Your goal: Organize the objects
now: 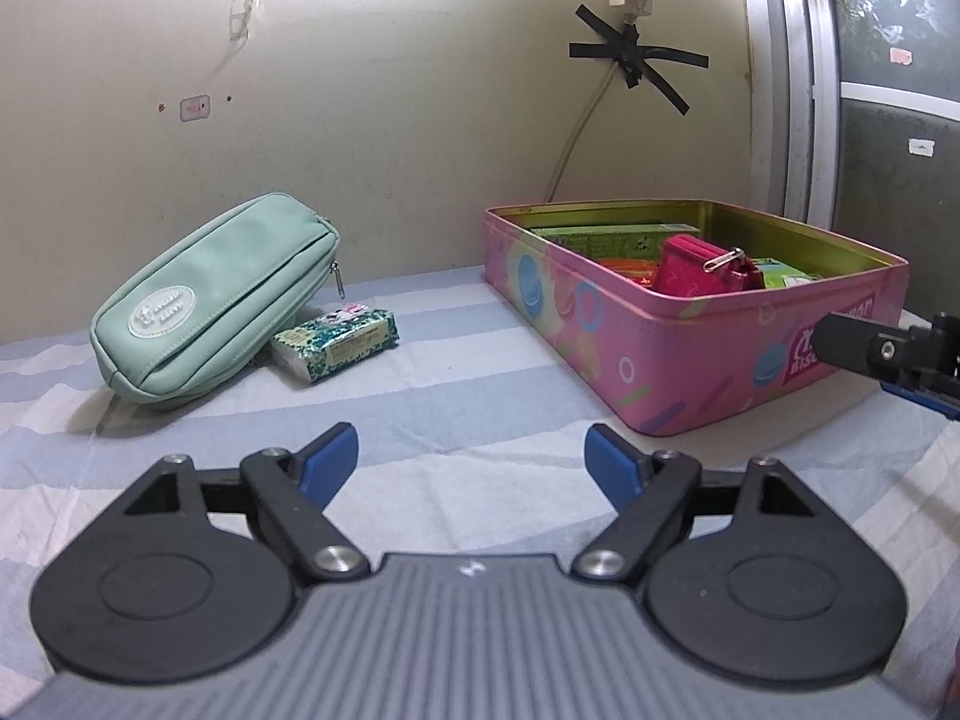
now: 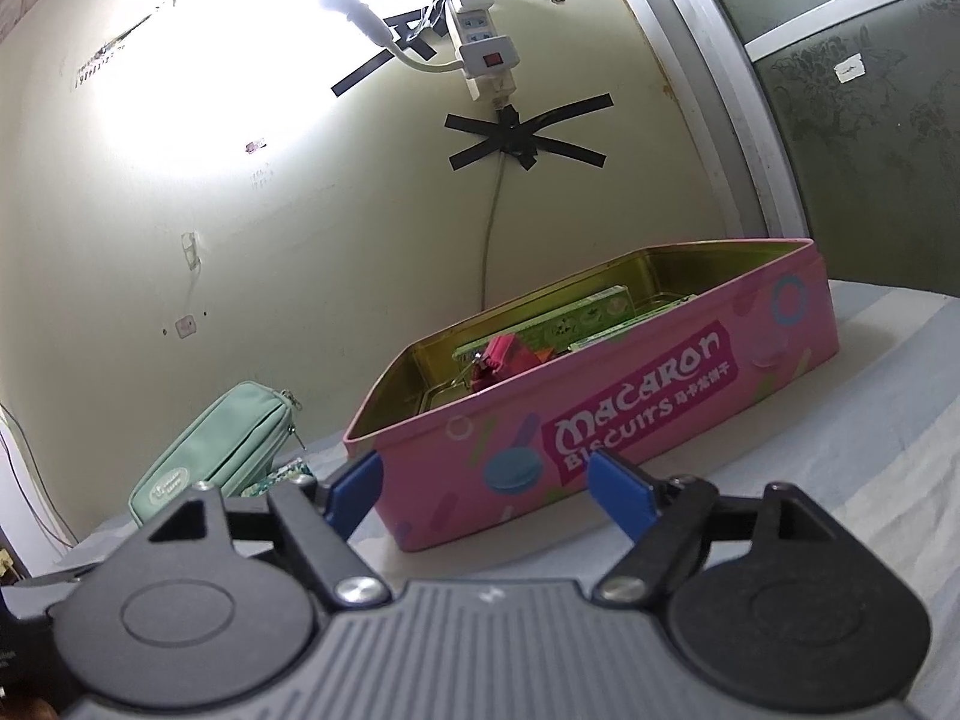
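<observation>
The left gripper (image 1: 471, 459) hovers over a surface covered in a blue-and-white striped cloth (image 1: 456, 372), its blue-padded jaws spread wide apart with nothing between them. Ahead and to its left lies a mint-green zippered fabric pouch (image 1: 216, 300), tilted so that its lower edge leans on a small patterned tissue packet (image 1: 336, 345) that touches it on the right. Ahead and to the right, well clear of the left jaws, sits an open pink rectangular biscuit tin (image 1: 708, 348) with a gold interior; inside it lie green cardboard boxes (image 1: 612, 240) and a red zippered coin purse (image 1: 690, 267) with a metal clip. The right gripper (image 2: 486, 489) stands just before the printed long side of the tin, its jaws likewise apart and empty; the tin's wall lies just beyond the gap, not touching the pads. In the left wrist view one black finger of the right gripper enters from the right edge, in front of the tin's near corner. Behind everything a pale wall carries a white power strip (image 2: 480, 30) and a cable fixed with crossed black tape (image 2: 522, 138).
</observation>
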{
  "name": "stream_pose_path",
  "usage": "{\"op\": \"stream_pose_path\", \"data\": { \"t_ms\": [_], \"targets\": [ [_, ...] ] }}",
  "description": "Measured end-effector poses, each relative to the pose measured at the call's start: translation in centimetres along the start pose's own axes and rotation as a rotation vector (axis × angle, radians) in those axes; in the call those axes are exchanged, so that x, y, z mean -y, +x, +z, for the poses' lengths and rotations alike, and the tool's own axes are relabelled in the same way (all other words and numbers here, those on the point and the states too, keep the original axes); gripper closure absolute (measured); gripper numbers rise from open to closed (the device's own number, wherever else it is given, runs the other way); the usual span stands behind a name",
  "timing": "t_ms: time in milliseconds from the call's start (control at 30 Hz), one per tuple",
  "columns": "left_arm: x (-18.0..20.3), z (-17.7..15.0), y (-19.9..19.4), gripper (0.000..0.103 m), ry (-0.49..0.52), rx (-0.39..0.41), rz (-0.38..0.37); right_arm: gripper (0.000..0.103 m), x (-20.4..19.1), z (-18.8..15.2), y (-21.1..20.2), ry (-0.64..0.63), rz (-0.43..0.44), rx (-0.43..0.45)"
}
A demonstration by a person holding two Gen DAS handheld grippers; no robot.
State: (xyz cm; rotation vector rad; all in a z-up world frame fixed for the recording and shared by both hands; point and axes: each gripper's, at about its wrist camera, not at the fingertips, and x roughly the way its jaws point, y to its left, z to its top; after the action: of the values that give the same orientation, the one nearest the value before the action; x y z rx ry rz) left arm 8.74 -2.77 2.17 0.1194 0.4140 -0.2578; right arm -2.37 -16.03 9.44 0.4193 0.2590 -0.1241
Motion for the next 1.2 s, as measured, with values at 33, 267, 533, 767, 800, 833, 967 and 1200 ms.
{"op": "stream_pose_path", "data": {
  "t_ms": [33, 267, 533, 767, 800, 833, 967, 1200],
  "targets": [
    [0.0, 0.0, 0.0, 0.016, 0.001, 0.002, 0.0, 0.024, 0.0, 0.0, 0.0, 0.001, 0.001, 0.001],
    [0.3, 0.0, -0.3, 0.014, 0.018, 0.015, -0.005, 0.024, 0.1, 0.0, -0.3, 0.007, -0.002, 0.013],
    [0.4, -0.1, -0.4, 0.008, 0.024, 0.025, -0.008, 0.023, -0.1, -0.2, -0.5, 0.011, -0.007, 0.022],
    [0.4, 0.0, -0.4, 0.007, 0.025, 0.026, -0.009, 0.021, -0.1, -0.2, -0.6, 0.011, -0.007, 0.022],
    [0.4, -0.1, -0.4, 0.007, 0.026, 0.026, -0.009, 0.02, -0.1, -0.2, -0.6, 0.01, -0.007, 0.021],
    [0.4, -0.1, -0.4, 0.007, 0.025, 0.026, -0.009, 0.02, 0.0, -0.2, -0.5, 0.01, -0.006, 0.02],
    [0.4, 0.0, -0.4, 0.007, 0.022, 0.023, -0.01, 0.02, 0.0, -0.1, -0.5, 0.008, -0.005, 0.018],
    [-1.1, 0.1, 0.0, 0.007, -0.042, -0.025, -0.046, 0.02, -1.1, -0.2, -0.5, -0.04, -0.02, 0.003]
  ]
}}
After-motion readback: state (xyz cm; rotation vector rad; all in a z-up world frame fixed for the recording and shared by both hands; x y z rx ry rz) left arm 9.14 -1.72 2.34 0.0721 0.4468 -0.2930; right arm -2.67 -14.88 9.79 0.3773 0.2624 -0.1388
